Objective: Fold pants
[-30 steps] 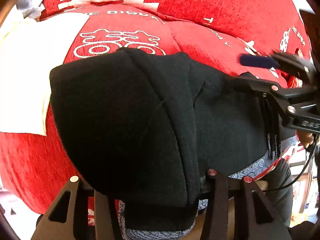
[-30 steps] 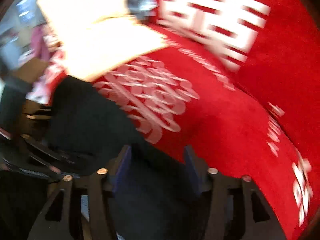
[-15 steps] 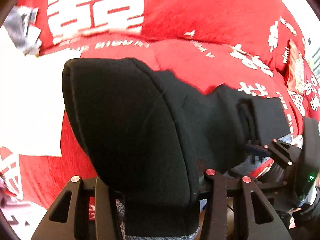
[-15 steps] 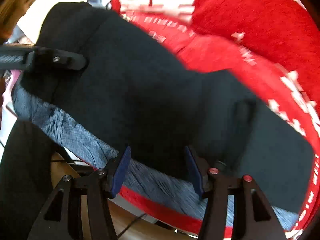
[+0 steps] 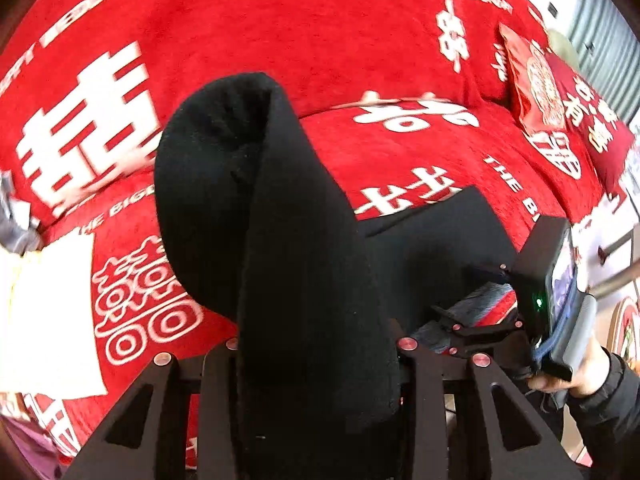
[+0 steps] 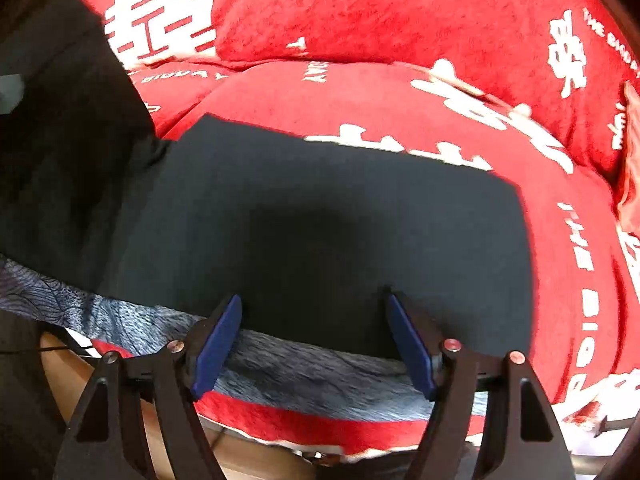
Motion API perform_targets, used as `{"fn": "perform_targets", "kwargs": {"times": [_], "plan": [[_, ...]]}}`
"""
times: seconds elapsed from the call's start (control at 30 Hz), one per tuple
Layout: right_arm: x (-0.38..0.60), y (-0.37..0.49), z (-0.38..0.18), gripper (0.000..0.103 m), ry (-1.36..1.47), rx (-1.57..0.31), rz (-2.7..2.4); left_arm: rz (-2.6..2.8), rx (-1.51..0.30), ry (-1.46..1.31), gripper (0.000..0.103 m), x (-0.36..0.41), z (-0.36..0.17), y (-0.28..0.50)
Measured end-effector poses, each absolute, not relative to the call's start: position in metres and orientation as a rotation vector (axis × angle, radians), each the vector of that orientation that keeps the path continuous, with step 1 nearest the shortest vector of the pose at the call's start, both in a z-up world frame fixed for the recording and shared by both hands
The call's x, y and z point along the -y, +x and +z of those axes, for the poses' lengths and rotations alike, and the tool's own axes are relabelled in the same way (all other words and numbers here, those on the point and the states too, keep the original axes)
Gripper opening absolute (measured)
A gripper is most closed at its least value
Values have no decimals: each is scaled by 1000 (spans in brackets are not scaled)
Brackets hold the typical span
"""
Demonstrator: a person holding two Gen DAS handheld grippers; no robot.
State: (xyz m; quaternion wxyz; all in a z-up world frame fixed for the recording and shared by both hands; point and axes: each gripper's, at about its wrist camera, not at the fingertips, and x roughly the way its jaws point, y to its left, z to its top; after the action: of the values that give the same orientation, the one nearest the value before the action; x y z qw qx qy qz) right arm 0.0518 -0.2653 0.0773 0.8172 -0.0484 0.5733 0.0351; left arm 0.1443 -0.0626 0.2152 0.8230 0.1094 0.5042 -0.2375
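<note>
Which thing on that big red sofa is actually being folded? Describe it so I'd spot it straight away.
Look at the red sofa cover printed with white characters. On its seat lies the black pants, one end flat near the front edge, the other lifted in a thick bunch by the left claw. It is the only plain black fabric there; the neighbouring white sheet is pale and flat.

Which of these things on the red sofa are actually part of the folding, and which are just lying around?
Part of the job:
- black pants
- left gripper, clamped on a lifted fold of them
- right gripper, jaws opening, nothing between the pads

Lying about:
- white cloth
- red cushion
- red sofa cover
- blue-grey patterned fabric
</note>
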Motion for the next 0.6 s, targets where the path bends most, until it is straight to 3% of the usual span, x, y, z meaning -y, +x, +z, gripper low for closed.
{"fn": "perform_targets", "kwargs": {"times": [0.13,0.43,0.6], "plan": [[299,42,103,78,-62,-1173,2,-541,-1085,299,36,110,214,141],[383,30,99,78,57,-1161,-107,-646,-1130,372,35,220,221,141],[396,20,83,78,102,-1182,-93,-555,-1279,403,37,274,159,172]]}}
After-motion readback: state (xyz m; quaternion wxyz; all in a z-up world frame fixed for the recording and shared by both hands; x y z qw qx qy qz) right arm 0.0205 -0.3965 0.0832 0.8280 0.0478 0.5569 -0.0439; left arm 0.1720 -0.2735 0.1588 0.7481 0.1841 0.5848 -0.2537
